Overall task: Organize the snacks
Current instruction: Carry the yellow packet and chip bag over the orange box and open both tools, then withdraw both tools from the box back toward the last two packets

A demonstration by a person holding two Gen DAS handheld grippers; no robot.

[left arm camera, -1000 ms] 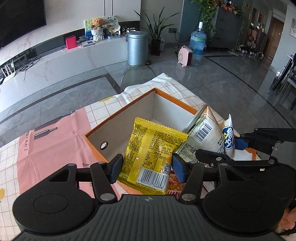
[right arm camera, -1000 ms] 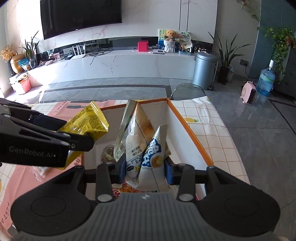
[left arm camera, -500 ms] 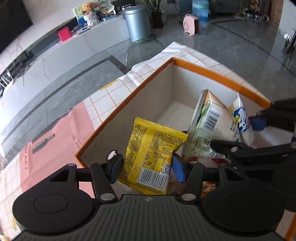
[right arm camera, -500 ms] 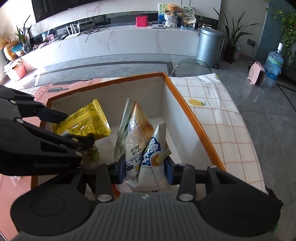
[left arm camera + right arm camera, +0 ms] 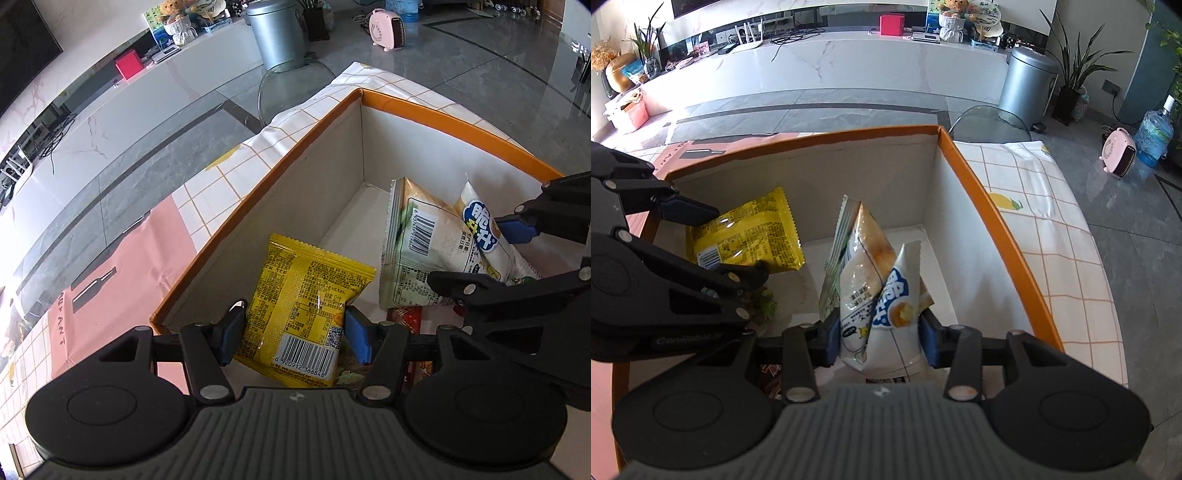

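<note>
The orange-rimmed box (image 5: 436, 114) now fills most of both my views, where a second ago I saw it from higher up with more floor around it; both my grippers have come down inside its walls. Its pale floor lies just beyond my fingertips, and the checked tablecloth (image 5: 1052, 221) runs along its right wall, outside my right jaws. My left gripper (image 5: 293, 332) carries the yellow snack packet (image 5: 306, 306) between its blue pads (image 5: 233, 334), barcode end nearest me; the jaws are opening, and a slight gap shows at the left pad while the right pad still touches the packet's edge, so it sits loosely between them, tilted a little more than before. My right gripper (image 5: 877, 338) has two packets standing upright between its pads: a pale cream packet (image 5: 857, 269) and, in front of it, a smaller white packet with blue lettering (image 5: 897, 291). These jaws are opening too, with both packets still pressed between the pads. Under my fingers, on the box floor, lie a red wrapper (image 5: 406, 321) and a greenish one (image 5: 764, 306), partly hidden.
</note>
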